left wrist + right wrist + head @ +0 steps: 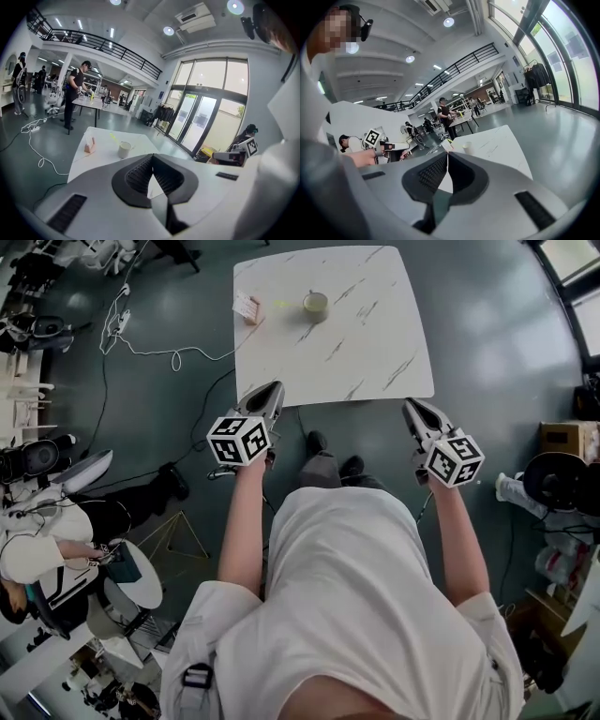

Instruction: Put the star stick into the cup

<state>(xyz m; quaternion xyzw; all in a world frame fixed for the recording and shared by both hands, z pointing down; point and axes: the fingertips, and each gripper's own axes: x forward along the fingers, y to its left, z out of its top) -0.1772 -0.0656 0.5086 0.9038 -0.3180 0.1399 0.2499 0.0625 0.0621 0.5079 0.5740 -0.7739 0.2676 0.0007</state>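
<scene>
Both forearms stretch forward, short of the near edge of the surface [375, 352]. The left hand-held gripper [272, 388] and right hand-held gripper [412, 407] are closed and empty, pointing toward the far cup [315, 304].

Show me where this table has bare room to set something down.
The table is bare across its near half and right of the cup. Crowded only along the far left: pink block, star stick and cup in a row.

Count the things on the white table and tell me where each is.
3. The cup sits near the far edge of the table, the yellow stick lies just left of it, and the pink block stands at the far left corner. None looks hidden.
</scene>
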